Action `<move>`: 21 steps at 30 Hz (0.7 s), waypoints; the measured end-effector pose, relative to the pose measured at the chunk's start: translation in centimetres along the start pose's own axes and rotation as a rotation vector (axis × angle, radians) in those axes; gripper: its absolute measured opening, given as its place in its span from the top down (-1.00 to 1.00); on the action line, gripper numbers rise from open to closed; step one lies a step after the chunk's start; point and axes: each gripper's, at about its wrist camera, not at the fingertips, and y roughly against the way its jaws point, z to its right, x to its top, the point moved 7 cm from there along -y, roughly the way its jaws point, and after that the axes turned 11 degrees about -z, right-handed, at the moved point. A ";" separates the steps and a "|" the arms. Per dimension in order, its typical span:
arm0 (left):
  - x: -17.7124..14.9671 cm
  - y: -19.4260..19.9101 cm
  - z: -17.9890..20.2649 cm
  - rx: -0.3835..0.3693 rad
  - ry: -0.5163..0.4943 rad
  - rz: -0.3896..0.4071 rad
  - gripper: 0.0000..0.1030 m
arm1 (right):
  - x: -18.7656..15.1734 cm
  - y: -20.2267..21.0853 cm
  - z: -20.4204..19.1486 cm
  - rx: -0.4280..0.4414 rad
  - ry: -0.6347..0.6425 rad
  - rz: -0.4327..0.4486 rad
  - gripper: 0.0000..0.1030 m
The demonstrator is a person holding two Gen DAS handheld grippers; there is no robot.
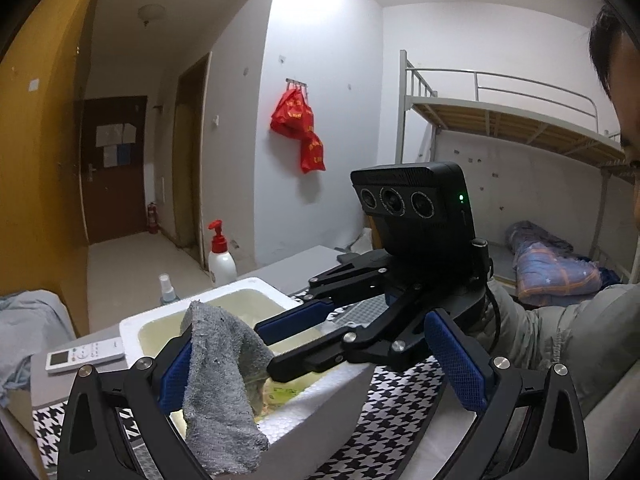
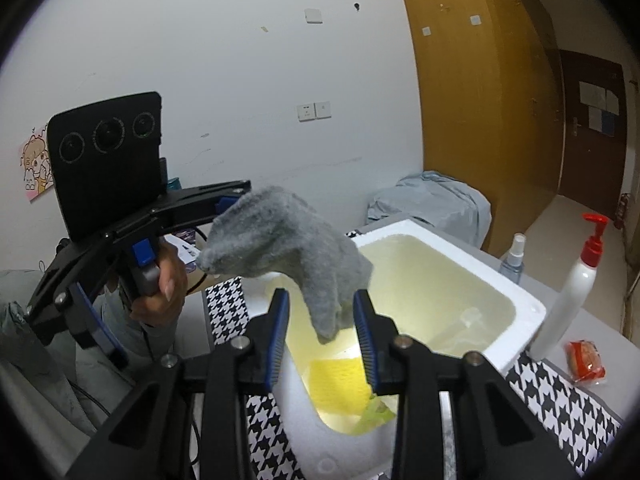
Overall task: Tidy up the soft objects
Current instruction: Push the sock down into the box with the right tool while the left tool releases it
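Spread wide at the near edge: left gripper [image 1: 314,364], clamping nothing, yet carrying the grey cloth [image 1: 216,380] slung over its picture-left finger. Hangs above the near rim of the white foam box [image 1: 132,324] of yellowish water on the table [image 1: 288,268]. From the right wrist view: right gripper [image 2: 322,332] partly open, pads either side of the cloth's dangling tip, not pressed on it. Below, yellow sponge [image 2: 336,380] in the water. Further right, spray bottle [image 2: 514,258], pump bottle [image 2: 568,300], red packet [image 2: 586,364]
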 end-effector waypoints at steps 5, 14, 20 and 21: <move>0.2 -0.2 -0.2 0.020 0.009 -0.006 -0.98 | 0.2 -0.6 -0.9 -0.056 0.014 -0.020 0.87; 0.8 0.4 -1.8 0.148 0.032 0.012 -0.98 | 0.3 -0.5 1.9 -0.204 -0.145 -0.058 0.90; 0.4 0.2 -2.3 0.183 0.039 -0.001 -0.98 | 0.1 0.8 2.6 -0.265 -0.162 -0.031 0.88; 0.4 0.2 -2.3 0.185 0.039 -0.002 -0.98 | 0.1 0.8 2.6 -0.268 -0.163 -0.035 0.88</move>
